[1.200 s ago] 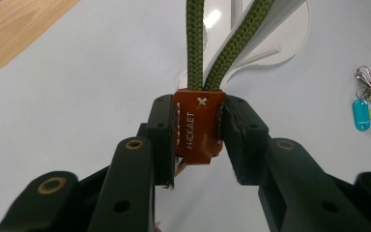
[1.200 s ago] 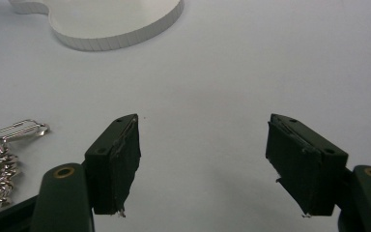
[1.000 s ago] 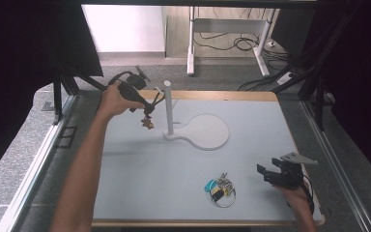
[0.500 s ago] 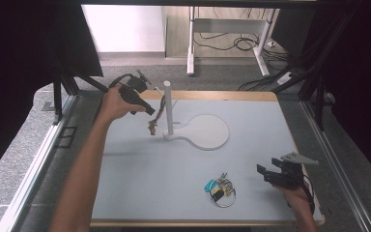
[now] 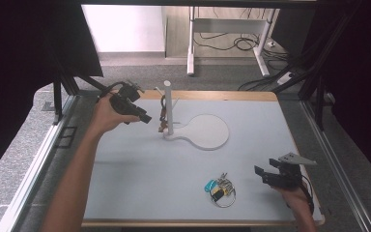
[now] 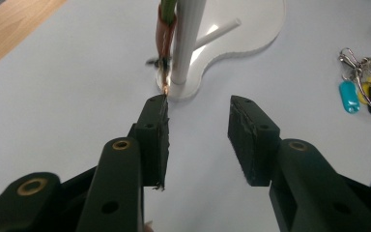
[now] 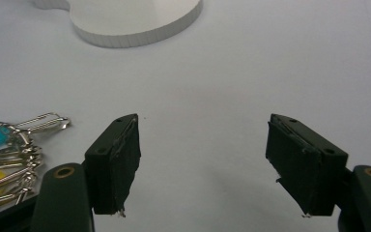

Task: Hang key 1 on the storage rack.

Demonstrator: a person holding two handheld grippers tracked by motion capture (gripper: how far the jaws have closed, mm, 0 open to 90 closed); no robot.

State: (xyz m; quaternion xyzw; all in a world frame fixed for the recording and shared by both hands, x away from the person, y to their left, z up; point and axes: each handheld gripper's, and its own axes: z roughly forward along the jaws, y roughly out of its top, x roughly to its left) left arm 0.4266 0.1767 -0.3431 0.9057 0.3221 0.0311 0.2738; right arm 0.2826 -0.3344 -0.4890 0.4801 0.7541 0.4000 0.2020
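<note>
Right gripper [image 5: 265, 175] near table edge, jaws wide apart, nothing between, key bunch [image 5: 219, 187] just beside it; farther off left gripper [image 5: 142, 116] just opening, empty, beside white stand [image 5: 168, 108] where brown key strap [image 5: 163, 113] hangs

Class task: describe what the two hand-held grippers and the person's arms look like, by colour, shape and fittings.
Both the left gripper and the right gripper are black, with two block-shaped jaws and brass-ringed holes. The right one carries a grey three-cornered plate. The forearms are bare, without sleeves.

Stand [image 5: 170, 108]: smooth white plastic, slightly glossy. Key bunch [image 5: 221, 187]: shiny metal rings, coloured plastic tags. Counter [image 5: 140, 169]: matt pale surface, wooden edge. Gripper pads [image 6: 255, 140]: rough black.
</note>
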